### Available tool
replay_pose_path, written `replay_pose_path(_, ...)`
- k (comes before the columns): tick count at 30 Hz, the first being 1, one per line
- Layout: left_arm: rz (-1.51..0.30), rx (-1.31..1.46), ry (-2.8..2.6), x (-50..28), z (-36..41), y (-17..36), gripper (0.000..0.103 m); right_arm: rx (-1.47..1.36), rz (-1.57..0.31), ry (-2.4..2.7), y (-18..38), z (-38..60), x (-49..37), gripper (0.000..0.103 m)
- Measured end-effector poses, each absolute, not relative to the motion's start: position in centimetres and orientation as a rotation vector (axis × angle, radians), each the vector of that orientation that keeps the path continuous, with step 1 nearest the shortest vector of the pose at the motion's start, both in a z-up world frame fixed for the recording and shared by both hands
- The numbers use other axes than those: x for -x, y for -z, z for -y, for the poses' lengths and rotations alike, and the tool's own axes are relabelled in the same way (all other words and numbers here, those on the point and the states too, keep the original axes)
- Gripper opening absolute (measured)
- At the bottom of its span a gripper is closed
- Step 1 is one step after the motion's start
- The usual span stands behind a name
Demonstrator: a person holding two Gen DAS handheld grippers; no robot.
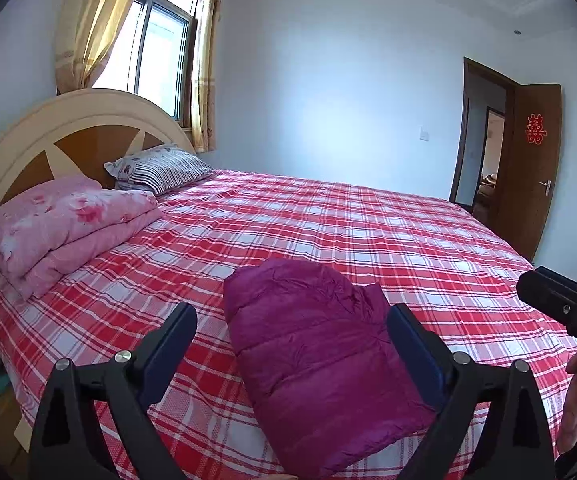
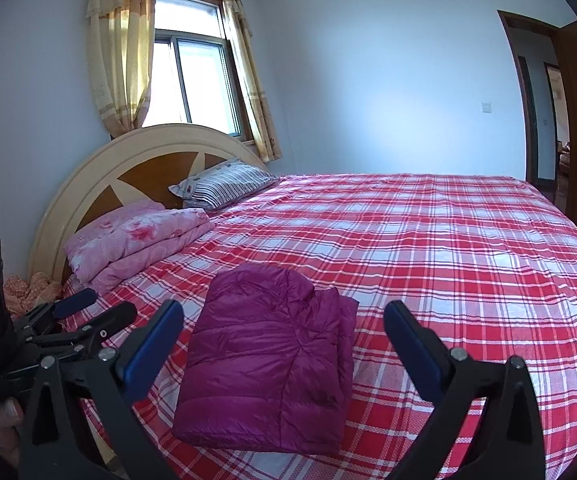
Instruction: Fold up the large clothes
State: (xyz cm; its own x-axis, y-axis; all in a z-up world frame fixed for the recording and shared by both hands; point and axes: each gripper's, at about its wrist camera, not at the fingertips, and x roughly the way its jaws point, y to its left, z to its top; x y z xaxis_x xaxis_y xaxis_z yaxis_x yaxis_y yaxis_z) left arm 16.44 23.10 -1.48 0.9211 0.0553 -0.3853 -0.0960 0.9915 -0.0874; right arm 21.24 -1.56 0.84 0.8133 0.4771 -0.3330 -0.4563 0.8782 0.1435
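Note:
A magenta puffer jacket (image 1: 320, 356) lies folded into a compact block on the red plaid bed sheet (image 1: 368, 232), near the bed's front edge. It also shows in the right wrist view (image 2: 272, 356). My left gripper (image 1: 292, 320) is open and empty, held above the jacket's near end. My right gripper (image 2: 284, 318) is open and empty, also held above the jacket. The left gripper shows at the left edge of the right wrist view (image 2: 96, 306), apart from the jacket. The body of the right gripper shows at the right edge of the left wrist view.
A folded pink floral quilt (image 1: 68, 228) and a striped pillow (image 1: 160, 170) lie by the round headboard (image 1: 16, 152). A window with yellow curtains (image 1: 160, 40) is behind it. An open brown door (image 1: 536, 160) stands at the far right. Orange cloth (image 2: 32, 286) lies beside the bed.

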Motion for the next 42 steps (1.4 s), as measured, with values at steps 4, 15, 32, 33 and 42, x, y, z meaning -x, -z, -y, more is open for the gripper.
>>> replay_pose_path(4, -0.388, 0.107, -0.085, -16.5, -23.3, 1.4, 0.097, -0.054, -0.364, -0.504, -0.9, 1.4, -21.0, 0.102)
replay_pose_path(15, -0.393, 0.103, -0.092, -16.6, -23.3, 1.6, 0.098, -0.048, -0.364, -0.513, -0.8, 1.1, -20.7, 0.103)
replay_pose_path(32, -0.419, 0.116, -0.092, -17.1, -23.6, 2.2, 0.098, -0.036, -0.377, -0.520, -0.4, 0.4, -20.6, 0.103)
replay_pose_path(33, -0.420, 0.116, -0.092, -17.1, -23.7, 2.2, 0.098, -0.035, -0.378, -0.520, -0.4, 0.3, -20.6, 0.103)
replay_pose_path(42, -0.419, 0.101, -0.087, -17.2, -23.4, 2.8, 0.098, -0.035, -0.386, -0.520, -0.1, 0.4, -20.7, 0.103)
